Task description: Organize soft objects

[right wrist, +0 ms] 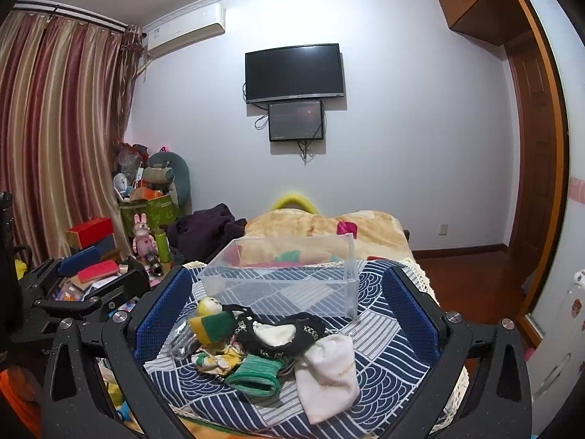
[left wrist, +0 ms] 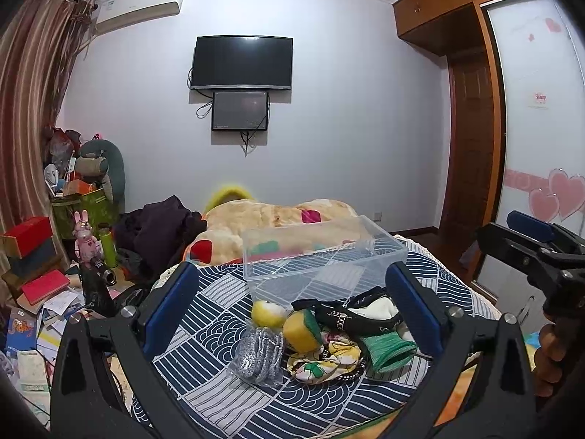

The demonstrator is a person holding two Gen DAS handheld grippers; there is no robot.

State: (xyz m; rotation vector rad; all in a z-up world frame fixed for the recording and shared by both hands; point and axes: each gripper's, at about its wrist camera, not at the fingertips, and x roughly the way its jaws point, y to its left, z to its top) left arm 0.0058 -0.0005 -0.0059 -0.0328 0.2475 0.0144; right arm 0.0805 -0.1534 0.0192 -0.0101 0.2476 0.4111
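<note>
Clear plastic bin [left wrist: 321,256] stands empty on the patterned bedspread [left wrist: 204,373], beyond the fingertips of both grippers; no soft item lies inside, so by this evidence sorting has not begun. Left gripper [left wrist: 289,303]: jaws spread wide, holding nothing; between and just ahead of them lies the pile: grey knitted piece in a clear wrapper [left wrist: 259,356], yellow plush toy [left wrist: 268,312], yellow-and-green sponge [left wrist: 301,331], black trimmed garment [left wrist: 351,318], floral fabric [left wrist: 329,364], green ribbed sock [left wrist: 389,349]. Right gripper [right wrist: 289,311]: jaws likewise spread, empty; the same pile sits between them, with a white sock [right wrist: 329,376] nearest its right jaw and the bin straight ahead. Remaining, as judged: every item is still to be lifted and placed, presumably in the bin.
</note>
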